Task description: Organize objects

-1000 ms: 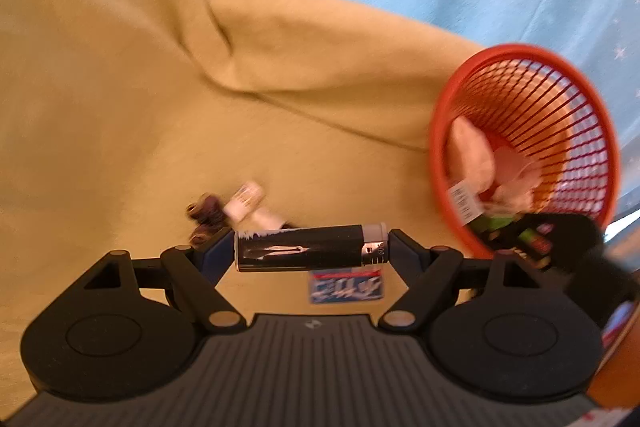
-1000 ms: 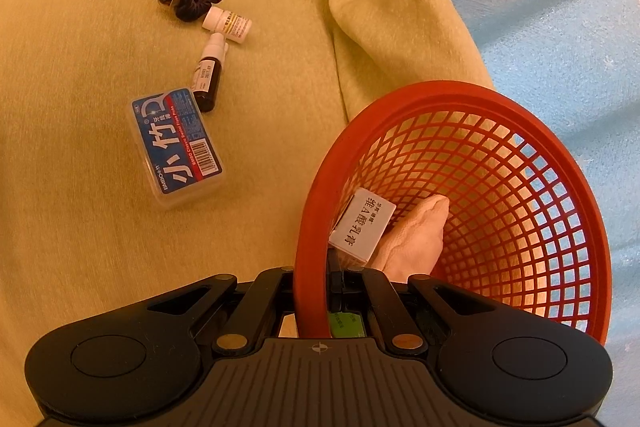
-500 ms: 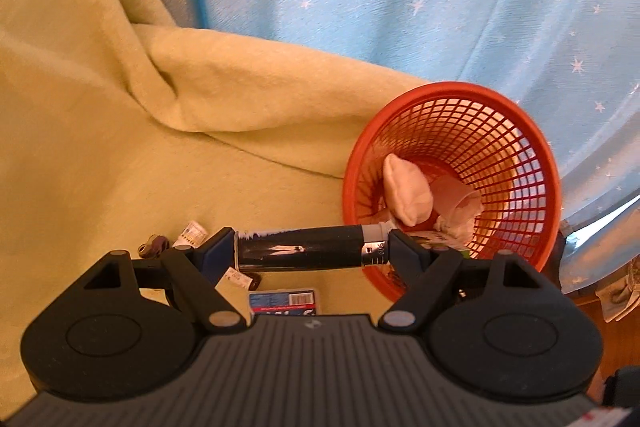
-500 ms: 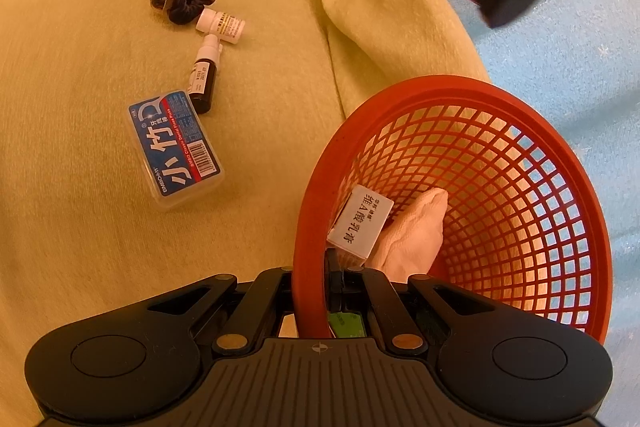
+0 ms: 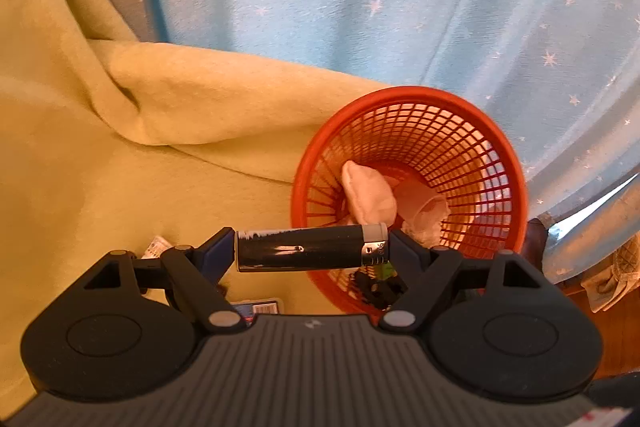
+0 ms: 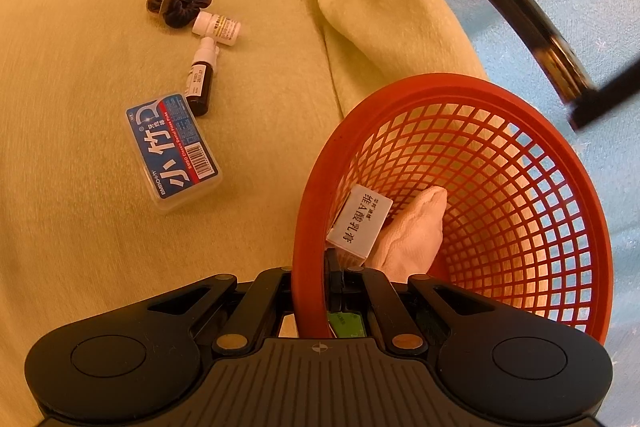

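I am gripping black tube [image 5: 304, 249] endwise in left tool [image 5: 311, 247], above red basket [image 5: 516, 187]; right tool [image 6: 316, 279] clenching basket rim.

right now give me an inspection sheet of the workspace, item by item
surface: yellow-green blanket, soft and folded up at the far edge
job's things: red mesh basket with a white sock and a small white box inside; black tube held level in front of the basket's near rim
clutter: blue floss-pick case, dark spray bottle, small white bottle and brown scrunchie lying on the blanket
grippers: left gripper clamps the tube end to end; right gripper pinches the basket rim
cables: nothing seen
surroundings: blue star-print curtain behind
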Demonstrator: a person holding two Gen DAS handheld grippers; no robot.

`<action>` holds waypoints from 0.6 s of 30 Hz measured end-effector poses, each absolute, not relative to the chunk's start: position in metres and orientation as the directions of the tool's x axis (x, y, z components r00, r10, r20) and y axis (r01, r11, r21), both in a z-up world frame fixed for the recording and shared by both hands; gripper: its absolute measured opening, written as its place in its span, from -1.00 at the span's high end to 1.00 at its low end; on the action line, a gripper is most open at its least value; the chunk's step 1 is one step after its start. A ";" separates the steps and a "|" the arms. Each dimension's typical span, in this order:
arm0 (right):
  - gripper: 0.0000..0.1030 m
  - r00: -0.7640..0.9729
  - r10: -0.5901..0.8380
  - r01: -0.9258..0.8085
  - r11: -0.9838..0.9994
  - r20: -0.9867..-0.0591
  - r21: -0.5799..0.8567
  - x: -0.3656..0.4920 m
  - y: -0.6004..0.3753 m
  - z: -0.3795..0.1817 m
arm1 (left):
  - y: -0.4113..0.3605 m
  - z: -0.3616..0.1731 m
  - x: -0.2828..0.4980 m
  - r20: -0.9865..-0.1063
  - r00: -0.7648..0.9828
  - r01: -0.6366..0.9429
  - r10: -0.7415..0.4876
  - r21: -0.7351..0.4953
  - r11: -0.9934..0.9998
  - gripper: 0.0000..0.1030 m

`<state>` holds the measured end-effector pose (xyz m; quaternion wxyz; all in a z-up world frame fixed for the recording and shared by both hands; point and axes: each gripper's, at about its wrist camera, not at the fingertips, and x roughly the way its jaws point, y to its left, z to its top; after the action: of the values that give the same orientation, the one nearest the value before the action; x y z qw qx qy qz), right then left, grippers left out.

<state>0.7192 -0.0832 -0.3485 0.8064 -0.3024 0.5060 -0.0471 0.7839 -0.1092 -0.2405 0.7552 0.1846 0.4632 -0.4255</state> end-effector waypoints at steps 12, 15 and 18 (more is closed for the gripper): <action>1.00 0.485 -0.377 -0.223 0.819 -0.789 -0.529 0.719 -0.084 -0.348 | -0.133 -0.234 0.773 -0.840 0.166 0.842 -0.516 -0.151 0.517 -0.53; 1.00 0.484 -0.375 -0.220 0.822 -0.790 -0.525 0.719 -0.084 -0.348 | -0.144 -0.235 0.769 -0.837 0.152 0.854 -0.526 -0.157 0.496 -0.53; 1.00 0.484 -0.374 -0.218 0.824 -0.791 -0.522 0.719 -0.085 -0.348 | -0.153 -0.236 0.765 -0.829 0.135 0.863 -0.543 -0.170 0.476 -0.53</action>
<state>0.7189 -0.0851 -0.3481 0.8103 -0.2924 0.5055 -0.0481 0.7651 -0.1530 -0.2361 0.7320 0.1784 0.4493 -0.4800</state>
